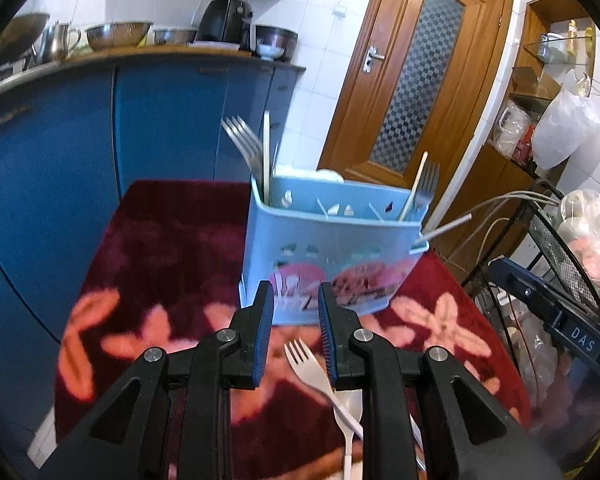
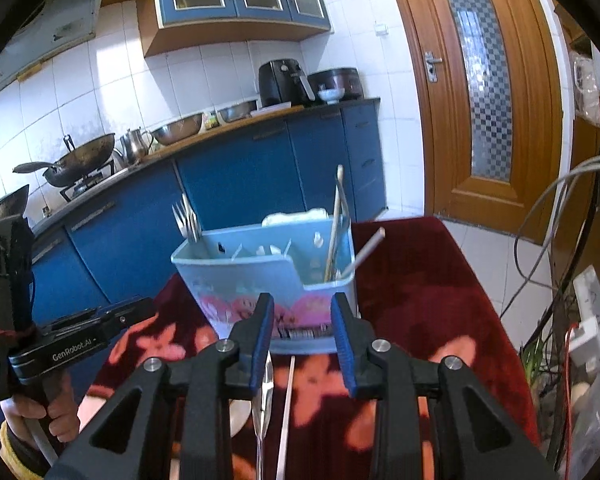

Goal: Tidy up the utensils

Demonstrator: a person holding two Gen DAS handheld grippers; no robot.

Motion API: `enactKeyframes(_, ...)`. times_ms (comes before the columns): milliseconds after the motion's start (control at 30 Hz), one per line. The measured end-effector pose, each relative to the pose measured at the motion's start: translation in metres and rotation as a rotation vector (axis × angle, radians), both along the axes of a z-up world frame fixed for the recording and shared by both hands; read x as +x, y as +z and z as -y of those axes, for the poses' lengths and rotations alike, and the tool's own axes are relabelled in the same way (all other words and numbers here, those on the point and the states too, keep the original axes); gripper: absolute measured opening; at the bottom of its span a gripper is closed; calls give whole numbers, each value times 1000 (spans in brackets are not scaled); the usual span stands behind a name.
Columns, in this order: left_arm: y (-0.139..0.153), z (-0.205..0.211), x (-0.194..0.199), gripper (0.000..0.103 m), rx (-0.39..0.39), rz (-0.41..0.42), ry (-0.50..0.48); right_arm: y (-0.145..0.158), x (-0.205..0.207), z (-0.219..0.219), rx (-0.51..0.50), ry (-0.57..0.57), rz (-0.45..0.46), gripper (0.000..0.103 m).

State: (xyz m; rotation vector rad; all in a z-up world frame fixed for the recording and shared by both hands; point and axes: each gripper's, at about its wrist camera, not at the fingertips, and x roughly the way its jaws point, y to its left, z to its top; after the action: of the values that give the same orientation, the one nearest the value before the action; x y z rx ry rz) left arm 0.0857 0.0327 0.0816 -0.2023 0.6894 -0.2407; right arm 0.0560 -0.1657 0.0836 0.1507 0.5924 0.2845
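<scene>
A small table under a dark red flowered cloth (image 1: 172,248) fills the middle of the kitchen, with blue cabinets behind it and a wooden door to one side. Near its far edge stands a pale blue plastic cutlery caddy (image 1: 332,248), upright, with metal forks and chopsticks already poking from both ends.

Both grippers hang over the near side, pointing down toward the caddy. The left gripper (image 1: 296,312) has its fingers a little apart with nothing between them. Below it lies a white plastic fork (image 1: 312,376), tines toward the caddy, handle running back under the right-hand finger, crossing a spoon (image 1: 350,404).

The right gripper (image 2: 302,328) is also slightly parted and empty; beneath it a knife (image 2: 266,396) and a single chopstick (image 2: 288,400) lie side by side, long axes aimed at the caddy. Each hand looks closest to its own pair.
</scene>
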Motion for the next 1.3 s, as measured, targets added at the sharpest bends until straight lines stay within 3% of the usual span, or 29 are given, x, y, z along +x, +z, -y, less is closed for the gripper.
enactKeyframes(500, -53, 13, 7, 22, -16, -192, -49, -46, -2, 3, 14, 10, -135, 34)
enactKeyframes(567, -58, 17, 8, 29, -18, -211, -56, -51, -1, 2, 11, 10, -150, 34)
enactKeyframes(633, -64, 20, 9, 34, -20, -230, -62, -55, -1, 3, 13, 10, -159, 34)
enactKeyframes(1300, -99, 55, 25, 36, 55, -378, -93, -78, -1, 9, 39, 12, -212, 35)
